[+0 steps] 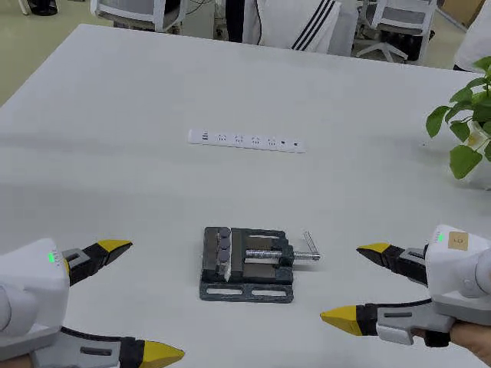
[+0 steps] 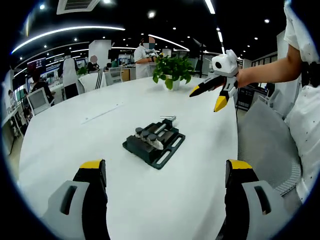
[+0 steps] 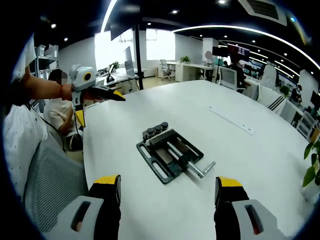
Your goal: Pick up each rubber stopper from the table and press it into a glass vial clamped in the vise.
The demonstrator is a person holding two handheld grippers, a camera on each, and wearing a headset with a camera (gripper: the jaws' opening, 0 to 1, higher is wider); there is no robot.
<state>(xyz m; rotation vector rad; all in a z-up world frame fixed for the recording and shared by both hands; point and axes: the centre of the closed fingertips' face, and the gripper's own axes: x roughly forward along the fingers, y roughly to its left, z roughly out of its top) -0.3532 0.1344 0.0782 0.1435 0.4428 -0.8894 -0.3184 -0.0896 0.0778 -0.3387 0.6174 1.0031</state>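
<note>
White open-office table bears a vise; left gripper and right gripper gape empty.

Vise sits mid-surface, toward the near edge, handle pointing right. Row of vials clamped at its left end. Power strip behind it, well apart. Plant far right. Left gripper left of vise, right gripper right, both apart from it.
</note>
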